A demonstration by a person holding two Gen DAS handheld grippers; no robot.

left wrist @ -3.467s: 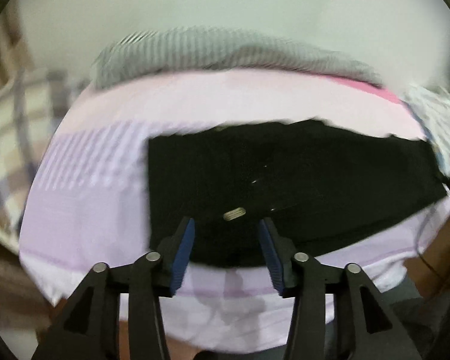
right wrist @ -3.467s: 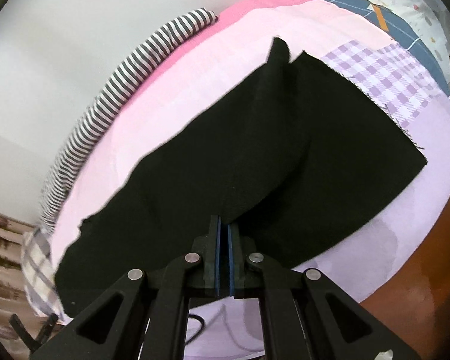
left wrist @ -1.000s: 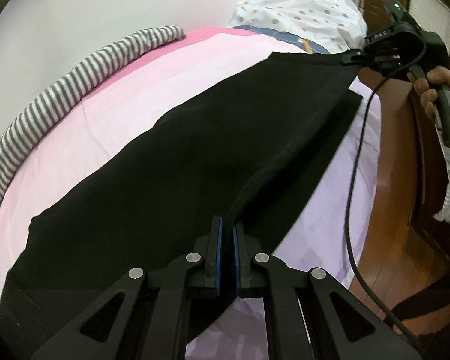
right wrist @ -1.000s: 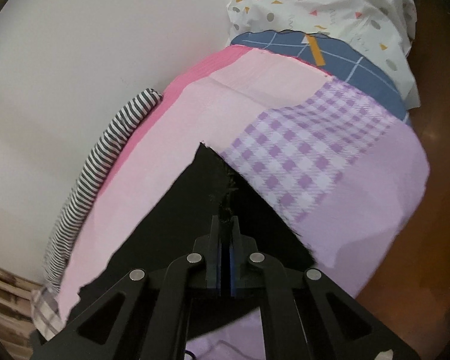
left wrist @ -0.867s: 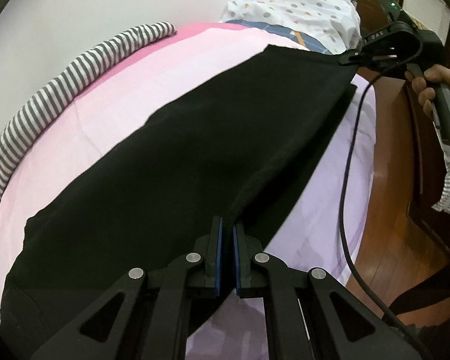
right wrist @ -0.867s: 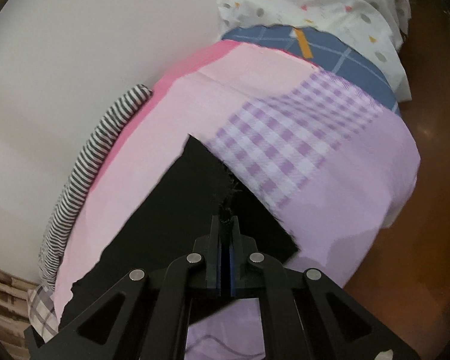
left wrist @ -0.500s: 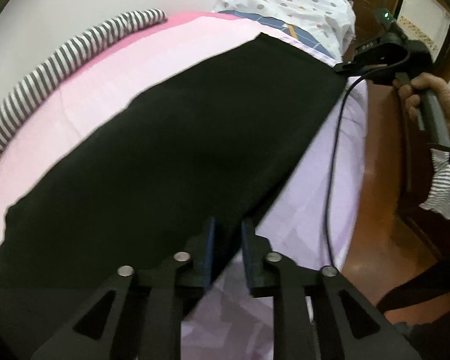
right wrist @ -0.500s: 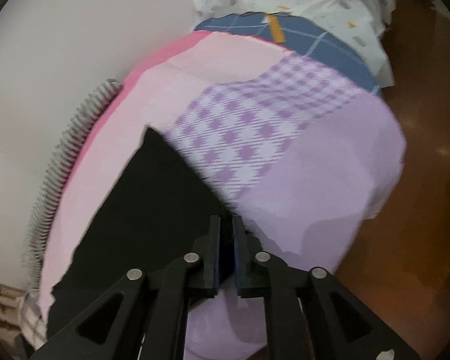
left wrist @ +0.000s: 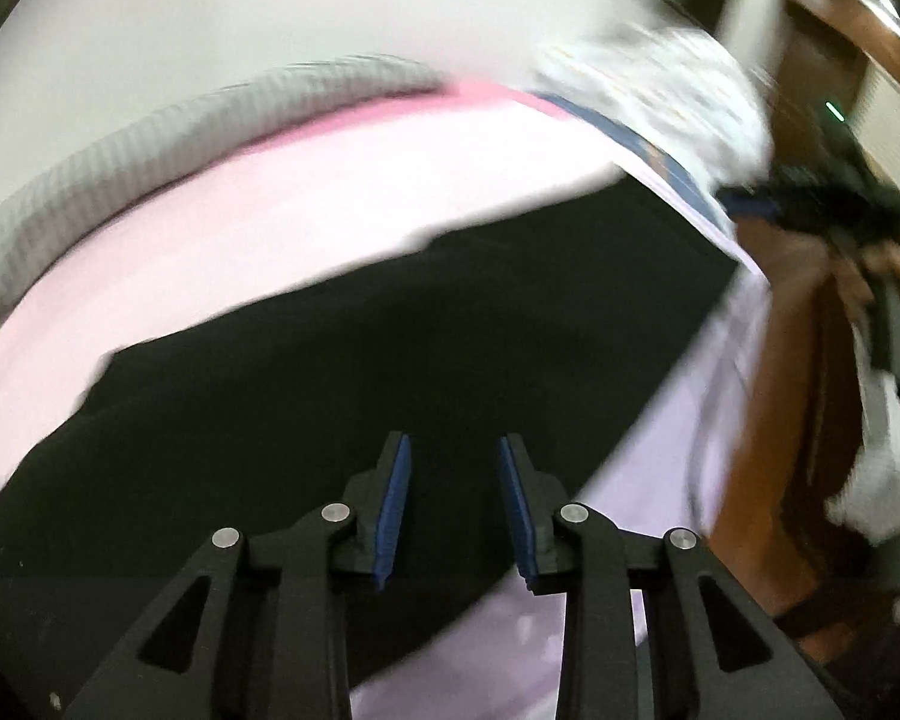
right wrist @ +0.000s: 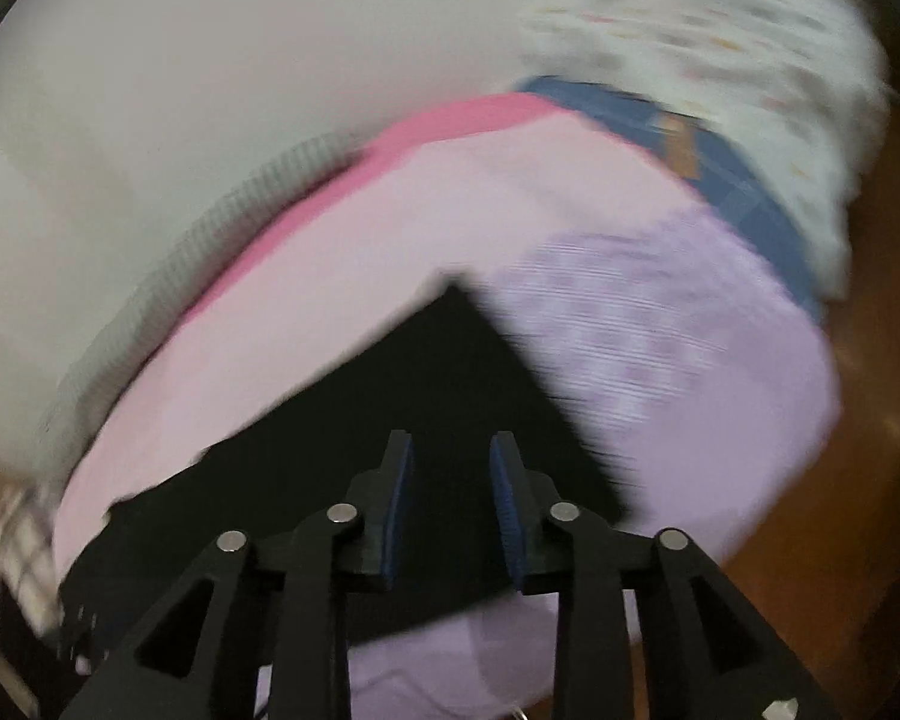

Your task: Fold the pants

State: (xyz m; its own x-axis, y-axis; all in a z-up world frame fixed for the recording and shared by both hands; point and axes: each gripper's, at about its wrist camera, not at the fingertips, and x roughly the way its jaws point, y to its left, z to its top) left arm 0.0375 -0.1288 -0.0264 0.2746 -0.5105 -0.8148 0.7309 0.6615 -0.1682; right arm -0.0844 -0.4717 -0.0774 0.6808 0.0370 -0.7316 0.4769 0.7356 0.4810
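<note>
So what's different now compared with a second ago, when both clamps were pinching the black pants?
Both have let go: the left gripper and right gripper have just been opening, pads clear of the cloth. The black pants, then lifted along one edge, now lie flat, folded on the pink bedsheet. The bedding looks unchanged.

One pants (left wrist: 360,384), two grippers (left wrist: 455,510), one bed (left wrist: 342,192).

Home bedroom (bed (right wrist: 720,408), pillow (right wrist: 750,60))

Both claws, left (left wrist: 453,507) and right (right wrist: 450,507), have just opened, releasing the black pants (left wrist: 390,348) flat.
</note>
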